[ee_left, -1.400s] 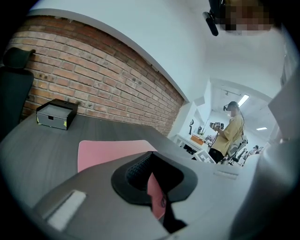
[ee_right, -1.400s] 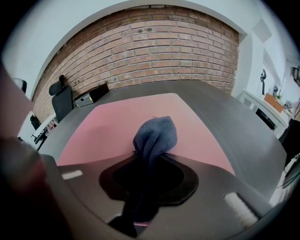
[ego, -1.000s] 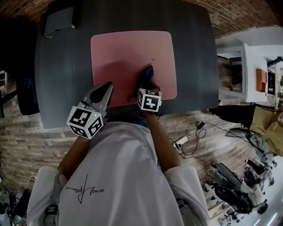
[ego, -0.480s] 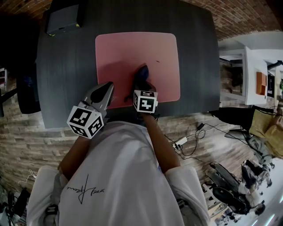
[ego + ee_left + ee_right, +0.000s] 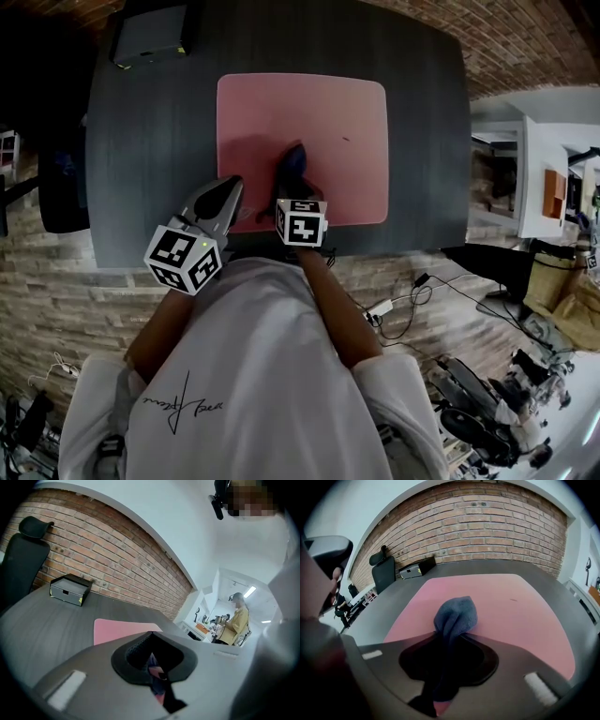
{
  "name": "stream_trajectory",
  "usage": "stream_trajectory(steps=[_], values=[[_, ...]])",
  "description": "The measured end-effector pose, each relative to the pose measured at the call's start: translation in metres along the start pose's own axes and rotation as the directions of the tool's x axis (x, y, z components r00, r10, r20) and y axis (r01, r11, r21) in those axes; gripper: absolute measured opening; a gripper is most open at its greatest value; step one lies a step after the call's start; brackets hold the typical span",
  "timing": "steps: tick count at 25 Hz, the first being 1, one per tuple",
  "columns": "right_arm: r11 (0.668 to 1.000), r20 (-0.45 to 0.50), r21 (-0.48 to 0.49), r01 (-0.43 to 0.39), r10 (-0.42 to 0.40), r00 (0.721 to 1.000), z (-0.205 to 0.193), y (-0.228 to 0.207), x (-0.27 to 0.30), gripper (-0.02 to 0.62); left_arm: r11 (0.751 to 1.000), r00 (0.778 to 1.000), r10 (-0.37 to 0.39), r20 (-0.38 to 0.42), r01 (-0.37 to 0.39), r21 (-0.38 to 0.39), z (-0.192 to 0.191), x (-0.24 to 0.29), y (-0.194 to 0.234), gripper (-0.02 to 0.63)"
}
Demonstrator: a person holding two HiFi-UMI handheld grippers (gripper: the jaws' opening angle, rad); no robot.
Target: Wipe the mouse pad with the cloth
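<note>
Blue cloth [image 5: 293, 161], clamped in the right gripper [image 5: 292, 181], rests near the front edge of the pink mouse pad [image 5: 319, 108]; left gripper [image 5: 228, 184] closed, empty, at its front-left corner.

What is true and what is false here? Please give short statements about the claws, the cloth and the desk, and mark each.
1. The right claw grips the blue cloth. True.
2. The cloth is over the pink mouse pad. True.
3. The left claw holds a second cloth. False: it is shut and empty.
4. The black box stands on the mouse pad. False: it stands on the table, near its far left corner.
</note>
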State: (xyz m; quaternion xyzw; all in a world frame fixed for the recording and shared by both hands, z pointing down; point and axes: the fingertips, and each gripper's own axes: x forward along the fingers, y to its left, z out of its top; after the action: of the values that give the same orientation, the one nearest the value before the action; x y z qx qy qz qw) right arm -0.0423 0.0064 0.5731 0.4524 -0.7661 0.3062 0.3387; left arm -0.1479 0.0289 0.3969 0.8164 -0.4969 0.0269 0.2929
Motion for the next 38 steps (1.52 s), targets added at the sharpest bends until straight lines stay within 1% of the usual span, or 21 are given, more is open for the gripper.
stream_trajectory(steps=[6, 10, 17, 22, 27, 38], values=[[0.998, -0.010, -0.045, -0.042, 0.041, 0.999, 0.002, 0.024, 0.005, 0.095, 1.000, 1.000, 0.015, -0.002, -0.015, -0.012, -0.002, -0.006, 0.006, 0.020], [0.993, -0.019, -0.091, -0.076, 0.075, 0.997, 0.001, 0.039, 0.009, 0.095, 0.998, 1.000, -0.004, -0.005, 0.004, -0.060, -0.002, -0.012, 0.004, 0.018], [0.984, -0.039, -0.131, -0.120, 0.116, 0.993, 0.003, 0.056, 0.011, 0.096, 0.999, 1.000, -0.002, -0.012, 0.001, -0.052, -0.007, -0.018, -0.001, 0.020], [0.978, -0.052, -0.156, -0.138, 0.132, 0.990, 0.005, 0.058, 0.012, 0.096, 0.998, 1.000, 0.020, -0.002, -0.020, -0.059, -0.006, -0.019, 0.001, 0.020], [0.969, -0.062, -0.175, -0.173, 0.165, 0.984, 0.009, 0.066, 0.015, 0.095, 0.997, 0.999, 0.048, 0.004, -0.047, -0.068, -0.007, -0.022, 0.004, 0.020], [0.955, -0.077, -0.182, -0.233, 0.222, 0.972, 0.017, 0.084, 0.027, 0.097, 0.991, 0.995, 0.094, 0.015, -0.092, -0.100, -0.005, -0.026, 0.013, 0.018]])
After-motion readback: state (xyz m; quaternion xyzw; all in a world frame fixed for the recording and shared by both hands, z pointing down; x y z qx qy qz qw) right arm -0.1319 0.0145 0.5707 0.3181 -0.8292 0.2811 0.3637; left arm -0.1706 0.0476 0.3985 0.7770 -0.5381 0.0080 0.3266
